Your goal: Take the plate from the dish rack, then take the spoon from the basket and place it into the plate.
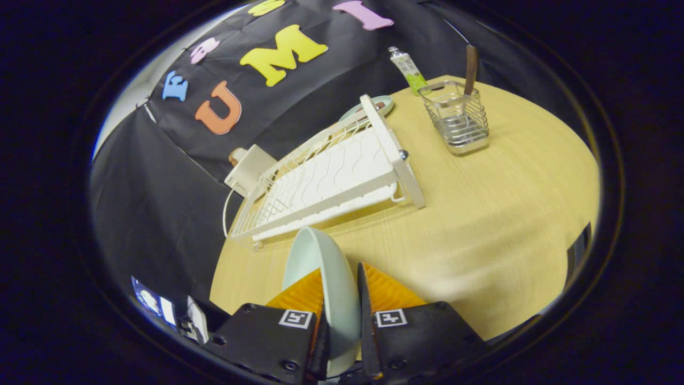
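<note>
Claw (340, 289) apparently (both fingers) clamping plate (320, 267).

Dim warm light, strong fisheye bending at edges, slight motion blur on table (481, 224), soft shadows

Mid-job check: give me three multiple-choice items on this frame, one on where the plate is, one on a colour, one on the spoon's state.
1. Where is the pale green round plate?
A. standing in the rack
B. edge-on between the gripper's fingers
C. flat on the table

2. What colour is the wire dish rack?
A. white
B. black
C. red

3. What state is the brown-handled spoon in?
A. lying in the plate
B. on the wooden table
C. upright in the metal wire basket

Answers:
1 B: the gripper is clamped on the plate's rim, short of the rack.
2 A: its wires and tray are white.
3 C: its handle rises out of the basket beyond the rack.
</note>
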Demonstrator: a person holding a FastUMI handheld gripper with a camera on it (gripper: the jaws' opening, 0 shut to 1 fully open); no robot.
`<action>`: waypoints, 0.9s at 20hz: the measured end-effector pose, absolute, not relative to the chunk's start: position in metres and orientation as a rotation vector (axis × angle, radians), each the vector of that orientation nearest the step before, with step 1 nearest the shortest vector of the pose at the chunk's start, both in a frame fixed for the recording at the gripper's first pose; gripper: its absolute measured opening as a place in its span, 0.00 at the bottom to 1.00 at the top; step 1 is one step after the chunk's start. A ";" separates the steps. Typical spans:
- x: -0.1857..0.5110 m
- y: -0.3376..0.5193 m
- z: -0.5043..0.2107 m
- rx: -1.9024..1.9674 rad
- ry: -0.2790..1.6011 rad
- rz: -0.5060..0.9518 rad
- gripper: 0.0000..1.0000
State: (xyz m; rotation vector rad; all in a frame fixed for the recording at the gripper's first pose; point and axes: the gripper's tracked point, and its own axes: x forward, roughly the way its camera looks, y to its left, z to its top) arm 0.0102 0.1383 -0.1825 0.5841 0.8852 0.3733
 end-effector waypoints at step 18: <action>0.035 0.084 -0.182 0.372 0.673 0.215 0.46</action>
